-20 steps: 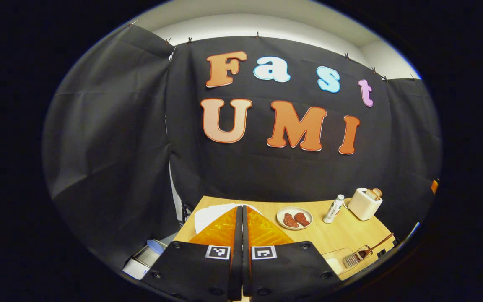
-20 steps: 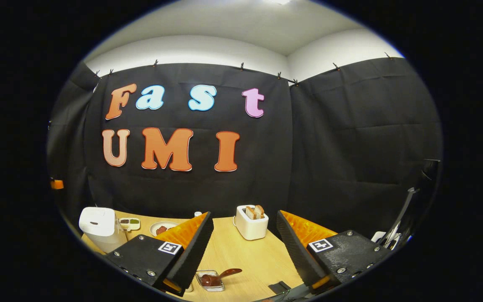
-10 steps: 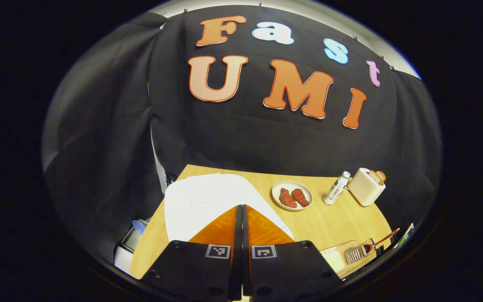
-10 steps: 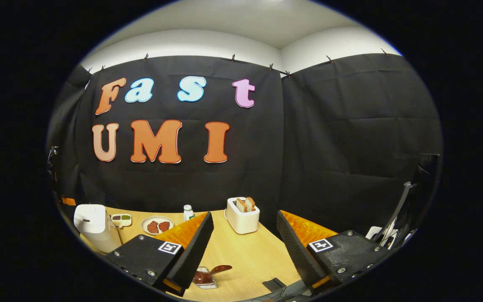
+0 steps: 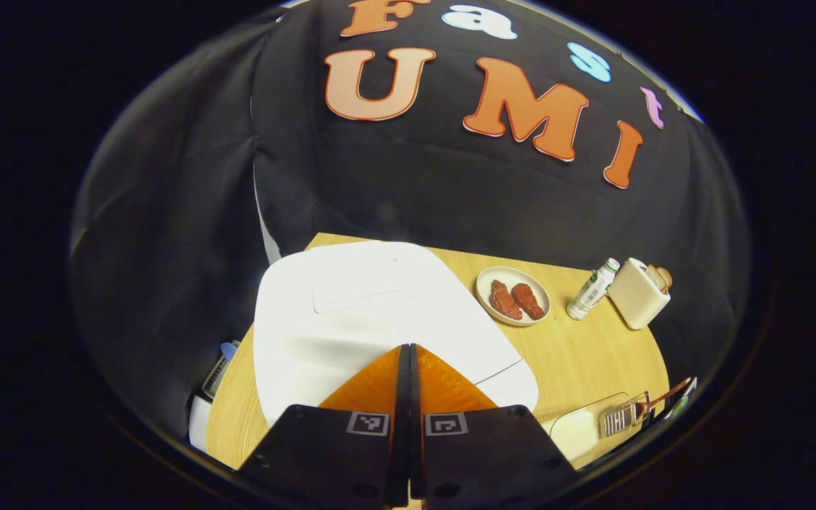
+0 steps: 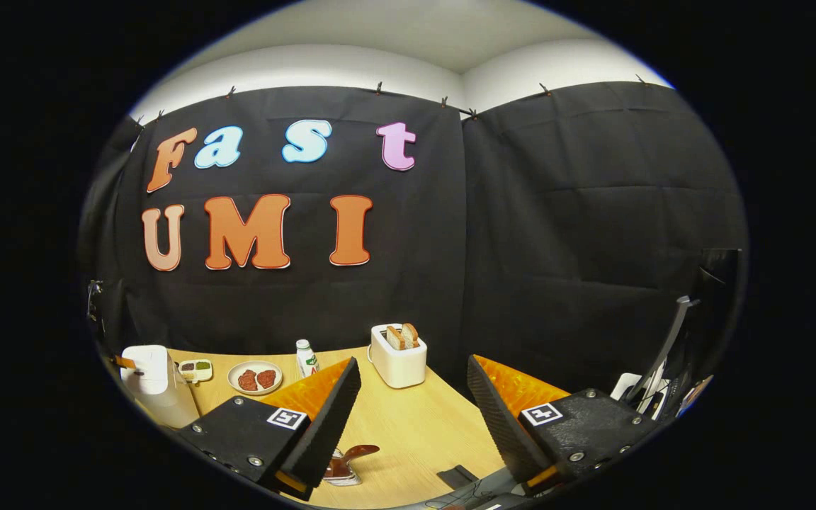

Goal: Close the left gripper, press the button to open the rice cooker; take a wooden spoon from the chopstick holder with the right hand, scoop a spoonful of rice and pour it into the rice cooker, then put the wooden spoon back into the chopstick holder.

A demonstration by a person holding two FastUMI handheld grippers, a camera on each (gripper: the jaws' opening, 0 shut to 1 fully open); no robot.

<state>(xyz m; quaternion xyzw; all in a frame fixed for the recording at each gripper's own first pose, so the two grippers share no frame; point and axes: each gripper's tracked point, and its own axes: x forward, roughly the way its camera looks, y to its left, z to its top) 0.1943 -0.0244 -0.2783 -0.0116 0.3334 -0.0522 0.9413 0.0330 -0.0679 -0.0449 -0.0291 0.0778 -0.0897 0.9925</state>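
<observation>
The white rice cooker (image 5: 380, 312) sits at the table's left end with its lid down. My left gripper (image 5: 408, 348) is shut with nothing in it and hangs just over the lid's near edge. In the right gripper view the cooker (image 6: 149, 379) stands far off at the left. A wooden spoon (image 6: 360, 451) leans in the wire chopstick holder (image 6: 341, 471) low between my right gripper's fingers. The right gripper (image 6: 411, 360) is open, empty and held above the table. In the left gripper view the holder (image 5: 620, 419) stands beside a clear rice container (image 5: 574, 433).
A plate of red meat (image 5: 513, 296), a small bottle (image 5: 592, 289) and a white toaster with bread (image 5: 638, 292) line the wooden table's (image 5: 592, 361) far side. A small divided dish (image 6: 195, 368) lies near the cooker. Black cloth walls close in behind.
The left gripper has tipped downward and come closer to the cooker, whose lid now looms large under its tips. The right gripper has drifted slightly and stays open.
</observation>
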